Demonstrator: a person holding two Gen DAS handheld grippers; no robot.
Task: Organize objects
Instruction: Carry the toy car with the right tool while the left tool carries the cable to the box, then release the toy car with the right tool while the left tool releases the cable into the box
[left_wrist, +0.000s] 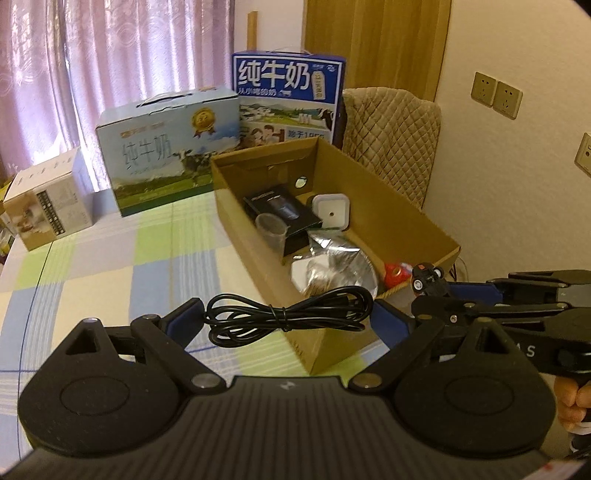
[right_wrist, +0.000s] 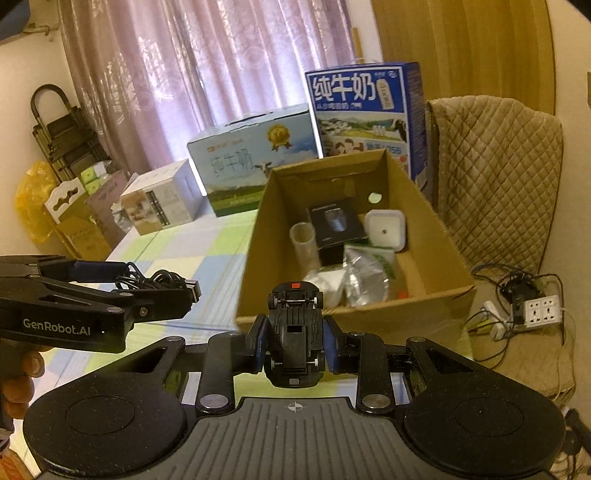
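Note:
My left gripper (left_wrist: 286, 317) is shut on a coiled black USB cable (left_wrist: 288, 314), held above the checked tablecloth just before the near corner of the open cardboard box (left_wrist: 424, 225). From the right wrist view the cable (right_wrist: 159, 282) sticks out of the left gripper (right_wrist: 155, 291) at the left. My right gripper (right_wrist: 295, 347) is shut on a black toy car (right_wrist: 295, 332), underside up, close to the box's near wall (right_wrist: 332, 325). In the left wrist view the car (left_wrist: 428, 280) shows at the right by the box's near end.
The box holds a black carton (right_wrist: 334, 221), a clear cup (right_wrist: 304, 243), a white square container (right_wrist: 384, 229) and silver foil bags (right_wrist: 362, 273). Two milk cartons (left_wrist: 170, 147) (left_wrist: 288, 99) and a white box (left_wrist: 48, 206) stand behind. A quilted chair (right_wrist: 495, 177) and a power strip (right_wrist: 539, 310) lie right.

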